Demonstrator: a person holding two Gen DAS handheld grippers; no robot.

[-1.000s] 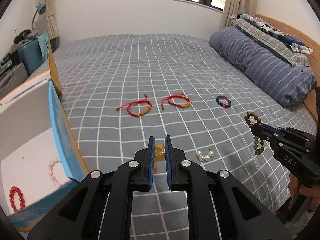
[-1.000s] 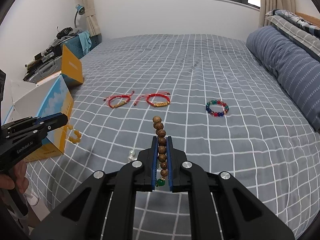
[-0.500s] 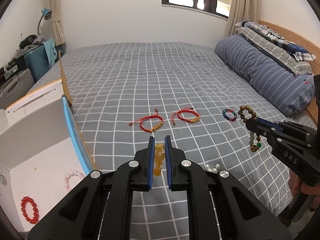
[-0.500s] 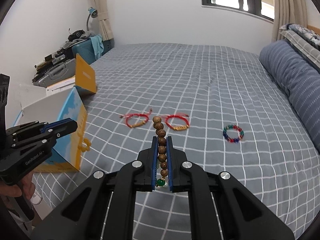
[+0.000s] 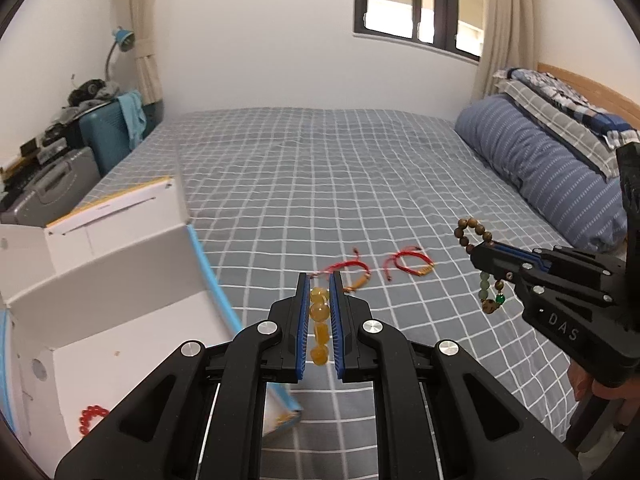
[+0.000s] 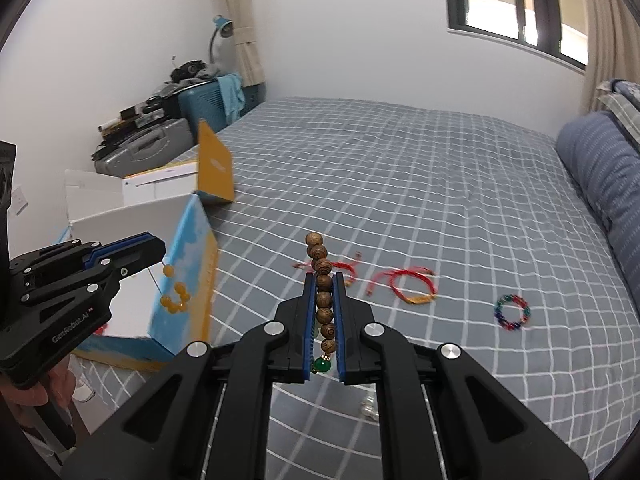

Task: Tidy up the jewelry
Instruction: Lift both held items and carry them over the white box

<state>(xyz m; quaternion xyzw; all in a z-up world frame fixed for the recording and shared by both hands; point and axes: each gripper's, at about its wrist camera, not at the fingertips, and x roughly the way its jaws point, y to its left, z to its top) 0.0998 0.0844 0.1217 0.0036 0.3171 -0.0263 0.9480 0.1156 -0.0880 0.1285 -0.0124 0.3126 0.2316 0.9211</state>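
Two red cord bracelets (image 5: 394, 264) lie on the bed (image 5: 320, 168); each claw grips one bead bracelet, left (image 5: 319, 280) amber (image 5: 320, 320), right (image 6: 323, 276) wooden (image 6: 322, 284).

Left tool (image 5: 319, 280) shut, tilted down — right tool (image 6: 324, 280) likewise.
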